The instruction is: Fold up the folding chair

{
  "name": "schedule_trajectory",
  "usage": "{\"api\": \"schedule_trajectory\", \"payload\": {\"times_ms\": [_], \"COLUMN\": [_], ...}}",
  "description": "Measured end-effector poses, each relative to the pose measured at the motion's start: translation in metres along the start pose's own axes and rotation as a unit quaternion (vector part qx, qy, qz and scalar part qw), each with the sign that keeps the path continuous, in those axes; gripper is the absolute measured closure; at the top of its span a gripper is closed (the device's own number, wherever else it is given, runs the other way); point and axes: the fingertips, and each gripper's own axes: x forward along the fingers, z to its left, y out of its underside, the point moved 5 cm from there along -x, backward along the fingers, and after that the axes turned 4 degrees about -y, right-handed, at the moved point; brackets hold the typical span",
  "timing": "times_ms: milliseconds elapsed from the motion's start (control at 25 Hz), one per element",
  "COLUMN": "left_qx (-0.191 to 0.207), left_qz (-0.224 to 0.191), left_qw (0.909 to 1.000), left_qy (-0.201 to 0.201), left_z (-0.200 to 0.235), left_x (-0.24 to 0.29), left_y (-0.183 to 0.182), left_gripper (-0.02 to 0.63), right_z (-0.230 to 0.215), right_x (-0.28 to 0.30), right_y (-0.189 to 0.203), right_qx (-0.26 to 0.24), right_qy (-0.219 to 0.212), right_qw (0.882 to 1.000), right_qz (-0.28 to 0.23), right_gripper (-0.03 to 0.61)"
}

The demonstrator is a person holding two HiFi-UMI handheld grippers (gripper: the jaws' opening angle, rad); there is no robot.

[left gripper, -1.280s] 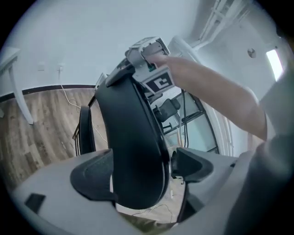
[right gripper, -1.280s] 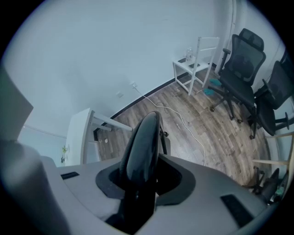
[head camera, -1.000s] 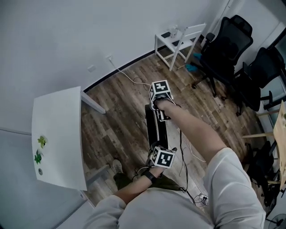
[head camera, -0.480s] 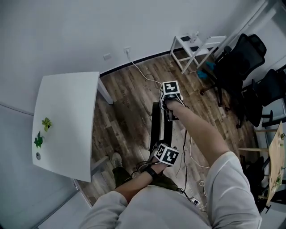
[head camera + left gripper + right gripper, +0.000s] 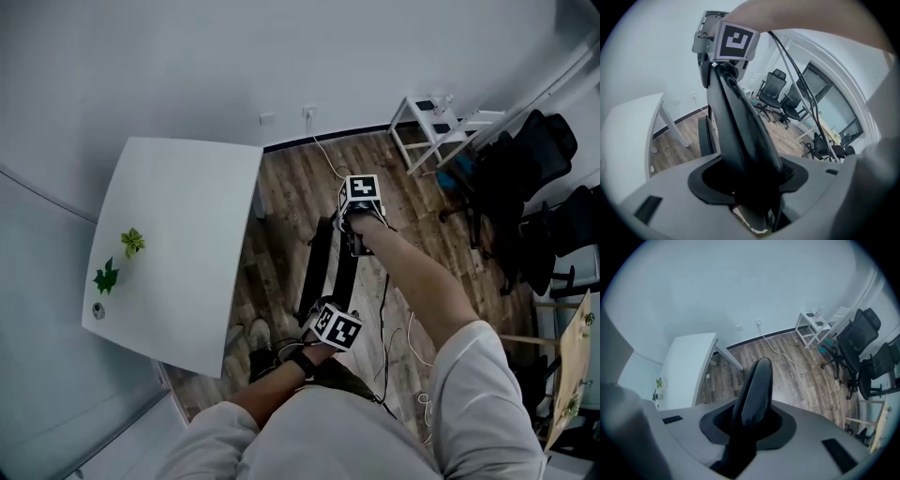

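Note:
The folded black folding chair (image 5: 323,262) hangs edge-up over the wood floor between my two grippers. My left gripper (image 5: 317,314) is at its near end, close to my body. In the left gripper view the chair's black edge (image 5: 736,122) fills the gap of that gripper (image 5: 750,180), whose jaws are closing on it. The right gripper's marker cube (image 5: 733,40) shows at the chair's far end. My right gripper (image 5: 352,236) is shut on the far end, and the chair's rounded edge (image 5: 757,380) rises out of its jaws (image 5: 749,420).
A white table (image 5: 178,234) with small green items (image 5: 117,262) stands close on the left. A white cable (image 5: 323,155) runs from the wall socket across the floor. A small white stand (image 5: 436,127) and black office chairs (image 5: 525,178) are at the right.
Both grippers have carried the chair sideways across the floor, and the white table is now closer and larger in the head view. The grips look the same.

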Motion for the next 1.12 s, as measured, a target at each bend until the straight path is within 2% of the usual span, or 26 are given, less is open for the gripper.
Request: {"api": "schedule_trajectory", "payload": {"times_ms": [280,480,800,1120], "left_qx": [-0.009,-0.017,-0.034,-0.051], "left_qz": [-0.01,-0.014,-0.02,-0.024], "left_qw": [0.9996,0.9991,0.9986,0.9981], "left_qy": [-0.025,-0.036,-0.034,-0.025], "left_z": [0.095,0.144,0.195,0.22], "left_x": [-0.042,-0.065,-0.087,-0.097], "left_y": [0.022,0.033,0.041,0.051], "left_gripper": [0.364,0.364,0.367,0.37], "right_z": [0.101,0.156,0.213,0.245], "right_x": [0.023,0.035,0.051,0.065], "right_y": [-0.029,-0.045,-0.063,-0.068], "right_qx": [-0.008,-0.014,-0.033,-0.047], "right_qy": [-0.022,-0.033,-0.029,-0.015], "right_qw": [1.0,0.999,0.999,0.999], "right_qz": [-0.009,-0.007,0.003,0.014], "right_gripper": [0.486,0.486,0.48,0.476]}}
